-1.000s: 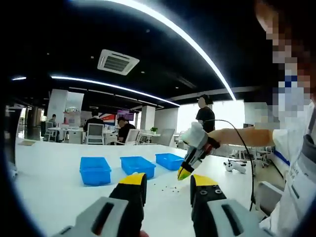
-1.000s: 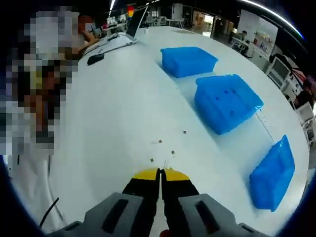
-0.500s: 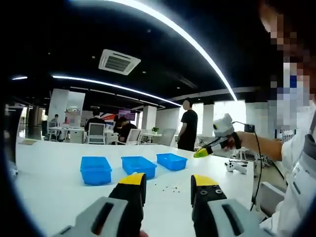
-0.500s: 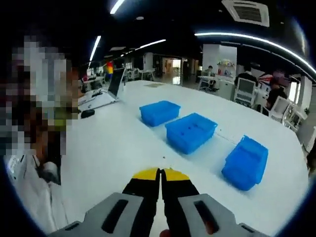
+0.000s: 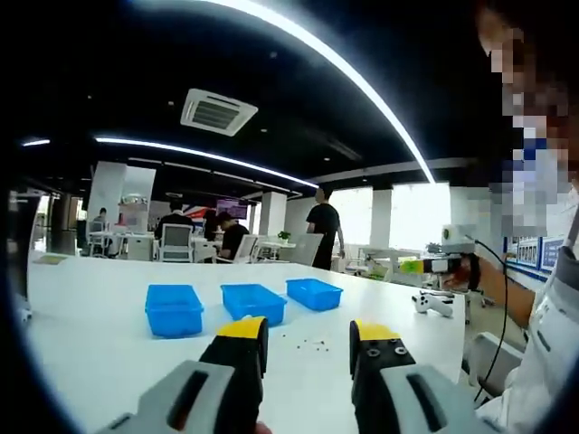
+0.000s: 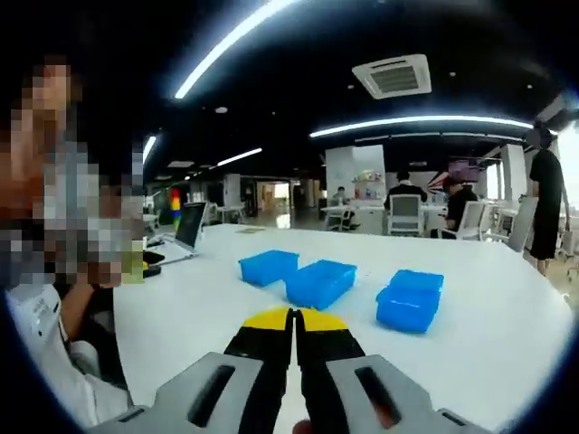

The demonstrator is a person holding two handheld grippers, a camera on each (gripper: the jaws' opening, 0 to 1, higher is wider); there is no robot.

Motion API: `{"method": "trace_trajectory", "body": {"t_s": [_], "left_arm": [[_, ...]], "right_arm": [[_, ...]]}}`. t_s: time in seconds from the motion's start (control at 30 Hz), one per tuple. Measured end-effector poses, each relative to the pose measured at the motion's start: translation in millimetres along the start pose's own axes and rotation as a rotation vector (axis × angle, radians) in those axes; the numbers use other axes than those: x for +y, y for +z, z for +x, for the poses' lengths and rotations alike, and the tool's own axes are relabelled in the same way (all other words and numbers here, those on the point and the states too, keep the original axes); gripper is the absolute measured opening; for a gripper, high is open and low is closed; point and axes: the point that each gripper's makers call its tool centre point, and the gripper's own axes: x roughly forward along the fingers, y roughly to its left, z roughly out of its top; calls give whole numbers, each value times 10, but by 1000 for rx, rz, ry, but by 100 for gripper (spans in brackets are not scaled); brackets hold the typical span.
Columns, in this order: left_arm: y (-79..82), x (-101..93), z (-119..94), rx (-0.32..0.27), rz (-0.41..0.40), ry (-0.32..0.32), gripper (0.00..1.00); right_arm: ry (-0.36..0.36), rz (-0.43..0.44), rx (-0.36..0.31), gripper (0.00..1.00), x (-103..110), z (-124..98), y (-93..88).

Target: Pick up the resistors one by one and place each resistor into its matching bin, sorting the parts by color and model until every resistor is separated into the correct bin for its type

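Change since a second ago: your right gripper (image 6: 294, 316) has risen from low over the table (image 5: 99, 353) to a raised, level pose; it now looks across at the three blue bins (image 6: 321, 281) instead of down on them. In the left gripper view it has drawn back from beside the loose parts to the far right (image 5: 450, 263).

Right gripper: jaws pressed together, yellow tips meeting. Whether a resistor is pinched between them is too small to tell.

Left gripper (image 5: 308, 331): jaws parted, nothing between them, held low and level, probably parked so you keep the workspace in sight.

Resistors (image 5: 312, 343): a loose scatter of specks on the table, just ahead of the left jaws.

Bins: in a row beyond the scatter, near one another, openings up. Contents not readable.
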Motion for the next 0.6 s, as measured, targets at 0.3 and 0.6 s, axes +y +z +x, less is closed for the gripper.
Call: {"method": "trace_trajectory", "body": {"t_s": [0.3, 0.6], "left_arm": [[-15, 20, 11, 4, -4, 2, 38], [-2, 18, -1, 1, -2, 4, 38]], "right_arm": [[-45, 1, -33, 5, -22, -128, -5], [-82, 0, -25, 5, -301, 183, 107]]}}
